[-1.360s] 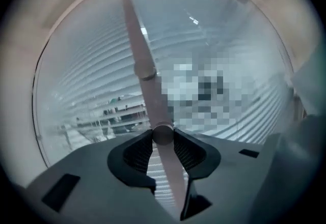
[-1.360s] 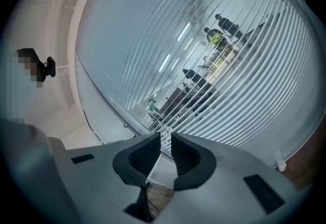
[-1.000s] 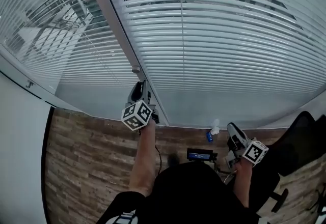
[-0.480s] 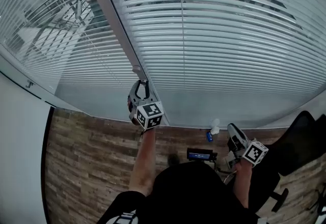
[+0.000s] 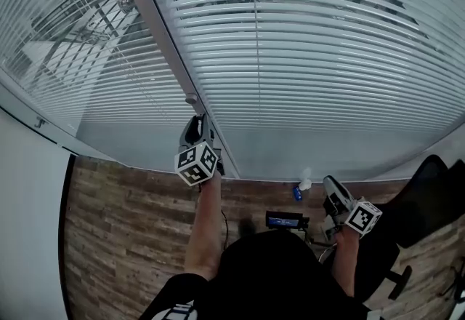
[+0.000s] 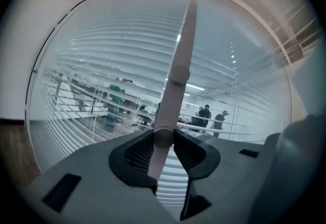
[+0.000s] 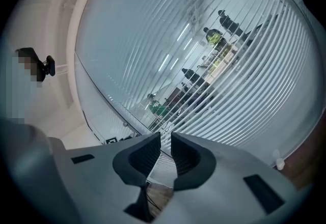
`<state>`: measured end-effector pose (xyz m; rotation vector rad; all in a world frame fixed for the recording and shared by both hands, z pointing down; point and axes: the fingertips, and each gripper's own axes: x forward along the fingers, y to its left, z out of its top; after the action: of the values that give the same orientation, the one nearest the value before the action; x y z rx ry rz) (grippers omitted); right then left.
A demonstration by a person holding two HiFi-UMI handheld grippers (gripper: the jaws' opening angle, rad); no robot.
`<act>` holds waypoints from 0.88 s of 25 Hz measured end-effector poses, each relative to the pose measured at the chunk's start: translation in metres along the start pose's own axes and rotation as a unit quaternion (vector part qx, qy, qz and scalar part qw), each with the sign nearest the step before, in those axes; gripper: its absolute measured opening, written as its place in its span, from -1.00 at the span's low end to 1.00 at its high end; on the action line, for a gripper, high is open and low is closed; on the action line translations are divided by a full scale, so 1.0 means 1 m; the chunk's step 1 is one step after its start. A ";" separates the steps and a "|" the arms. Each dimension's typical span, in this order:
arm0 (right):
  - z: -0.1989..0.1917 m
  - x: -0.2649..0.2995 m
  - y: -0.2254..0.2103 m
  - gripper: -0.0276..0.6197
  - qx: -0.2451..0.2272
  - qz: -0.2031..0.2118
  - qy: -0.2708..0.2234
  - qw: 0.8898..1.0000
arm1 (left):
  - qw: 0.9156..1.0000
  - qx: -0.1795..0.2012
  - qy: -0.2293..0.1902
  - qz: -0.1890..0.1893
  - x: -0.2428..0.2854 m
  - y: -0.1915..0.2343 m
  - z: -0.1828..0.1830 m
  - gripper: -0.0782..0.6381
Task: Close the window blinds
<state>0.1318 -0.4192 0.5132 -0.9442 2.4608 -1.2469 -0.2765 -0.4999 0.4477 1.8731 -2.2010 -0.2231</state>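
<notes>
White blind slats (image 5: 312,71) fill the upper frame, with gaps I can see through. My left gripper (image 5: 196,124) clamps the knob (image 6: 163,137) on the mullion (image 5: 156,35), centre-left, to twist it. My right gripper (image 7: 165,154) waits lower right, its jaws slightly apart and empty.

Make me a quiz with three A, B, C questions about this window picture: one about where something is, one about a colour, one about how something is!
1. Where is the left claw? A on a table; B on the knob on the window post; C on a shelf.
2. What colour is the floor? A brown; B green; C pink.
3. How is the right claw? A holding a cup; B open, empty; C holding a rope.
Answers: 1 B, it pinches the knob; 2 A, brown wood planks; 3 B, a gap shows, nothing inside.
</notes>
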 end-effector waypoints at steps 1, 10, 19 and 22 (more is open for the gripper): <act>0.000 0.000 0.000 -0.73 0.000 0.001 -0.001 1.000 | 0.999 0.036 0.006 0.010 0.000 -0.001 -0.001 -0.40; 0.002 0.003 0.005 -0.73 -0.004 0.004 -0.001 1.000 | 0.918 0.385 0.043 0.087 0.005 -0.007 -0.008 -0.40; -0.001 0.003 0.003 -0.73 0.002 0.005 -0.001 1.000 | 1.000 0.003 0.011 0.001 -0.003 0.000 -0.003 -0.35; -0.002 0.000 0.000 -0.73 0.005 0.001 -0.001 1.000 | 0.997 -0.076 0.004 -0.010 0.000 0.004 0.002 -0.35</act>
<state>0.1309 -0.4182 0.5146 -0.9387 2.4521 -1.2546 -0.2809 -0.4991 0.4465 1.8121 -2.0962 -0.3766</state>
